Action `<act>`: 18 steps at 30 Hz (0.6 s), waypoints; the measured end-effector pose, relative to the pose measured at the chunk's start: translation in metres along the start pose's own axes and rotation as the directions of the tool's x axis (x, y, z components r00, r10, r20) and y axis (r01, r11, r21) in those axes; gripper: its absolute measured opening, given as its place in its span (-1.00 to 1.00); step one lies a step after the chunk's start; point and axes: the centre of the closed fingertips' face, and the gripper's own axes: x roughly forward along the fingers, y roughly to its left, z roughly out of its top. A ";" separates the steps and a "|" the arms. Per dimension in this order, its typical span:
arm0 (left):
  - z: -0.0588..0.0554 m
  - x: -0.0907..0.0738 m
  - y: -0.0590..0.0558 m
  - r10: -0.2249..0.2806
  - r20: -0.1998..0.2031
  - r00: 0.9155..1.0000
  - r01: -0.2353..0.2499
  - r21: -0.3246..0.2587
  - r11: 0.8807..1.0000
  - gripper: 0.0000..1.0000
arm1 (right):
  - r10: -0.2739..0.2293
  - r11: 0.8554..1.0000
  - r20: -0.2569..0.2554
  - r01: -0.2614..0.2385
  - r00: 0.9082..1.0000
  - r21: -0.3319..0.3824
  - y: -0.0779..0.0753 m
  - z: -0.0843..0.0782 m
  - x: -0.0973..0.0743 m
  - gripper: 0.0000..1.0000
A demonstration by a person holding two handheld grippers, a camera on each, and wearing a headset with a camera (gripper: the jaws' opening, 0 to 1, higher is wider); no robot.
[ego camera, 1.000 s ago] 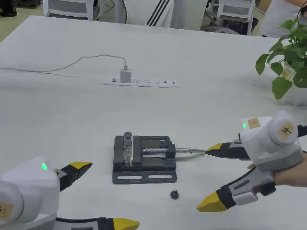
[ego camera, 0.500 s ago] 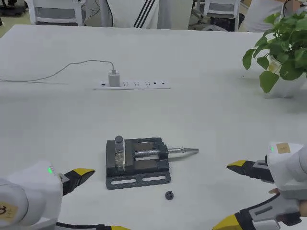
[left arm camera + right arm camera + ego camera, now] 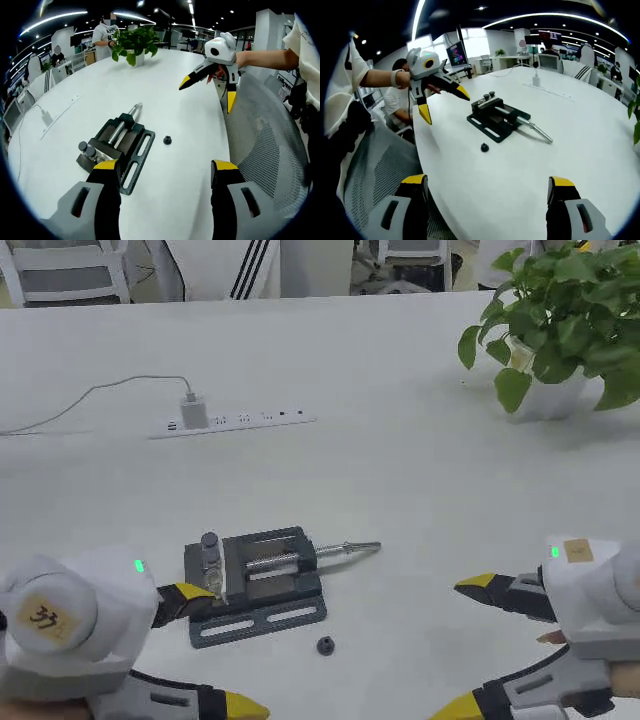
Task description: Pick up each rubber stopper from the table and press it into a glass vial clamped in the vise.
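Room lies open on every side of the dark grey metal vise (image 3: 262,585), which stands on the white table (image 3: 400,470) towards its near edge. A clear glass vial (image 3: 211,562) with a dark top stands upright, clamped at the vise's left end; the two gripper views show two dark round tops side by side there. The vise's steel screw handle (image 3: 345,549) points right over bare tabletop.

A small black rubber stopper (image 3: 325,645) lies alone on the table just in front of the vise, apart from its base, between the vise and the rounded near edge.

The left gripper (image 3: 225,650) hovers low at the near left with its yellow-tipped jaws spread wide and nothing between them; its upper tip is close to the vise's left end. The right gripper (image 3: 462,648) hangs at the near right, well apart from the vise and the stopper, jaws likewise wide and empty. The stopper lies in the free stretch between the two.

Farther back, a white power strip (image 3: 235,422) with a plugged charger and cable lies well beyond the vise, and a green potted plant (image 3: 560,310) stands at the far right. In the left gripper view a grey mesh chair (image 3: 260,140) sits just past the table's curved edge.
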 end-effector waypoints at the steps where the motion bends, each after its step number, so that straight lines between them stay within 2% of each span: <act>1: 0.000 0.002 0.002 -0.006 -0.022 1.000 0.006 0.016 1.000 0.38 | -0.001 1.000 0.002 0.001 1.000 0.002 0.000 0.000 0.000 0.95; 2: 0.003 0.006 0.003 -0.012 -0.037 0.999 0.014 0.047 0.999 0.32 | -0.004 1.000 0.006 0.004 1.000 0.006 0.000 0.000 0.000 0.94; 6: 0.013 0.015 0.004 -0.040 -0.064 0.997 0.045 0.079 0.996 0.23 | -0.005 1.000 0.025 0.005 1.000 0.013 0.003 0.000 -0.003 0.93; 9: 0.015 0.023 0.005 -0.062 -0.117 0.991 0.078 0.138 0.987 0.14 | -0.005 1.000 0.017 0.005 1.000 0.017 0.004 -0.006 -0.004 0.91; 11: 0.014 0.029 0.002 -0.085 -0.155 0.984 0.108 0.145 0.984 0.09 | -0.006 1.000 0.015 0.006 1.000 0.023 0.004 -0.009 -0.004 0.91; 13: 0.012 0.035 0.002 -0.089 -0.208 0.974 0.130 0.195 0.972 0.04 | -0.010 1.000 0.016 0.010 1.000 0.027 0.005 -0.011 -0.005 0.91; 15: 0.010 0.041 0.001 -0.081 -0.251 0.965 0.147 0.258 0.955 -0.03 | -0.011 0.999 0.019 0.011 1.000 0.038 0.005 -0.012 -0.005 0.91; 17: 0.009 0.047 -0.002 -0.089 -0.281 0.955 0.166 0.265 0.950 -0.05 | -0.011 0.999 0.020 0.010 1.000 0.042 0.006 -0.013 -0.005 0.90; 18: 0.010 0.050 -0.003 -0.093 -0.286 0.954 0.176 0.281 0.943 -0.09 | -0.010 0.999 0.020 0.009 1.000 0.044 0.006 -0.013 -0.005 0.90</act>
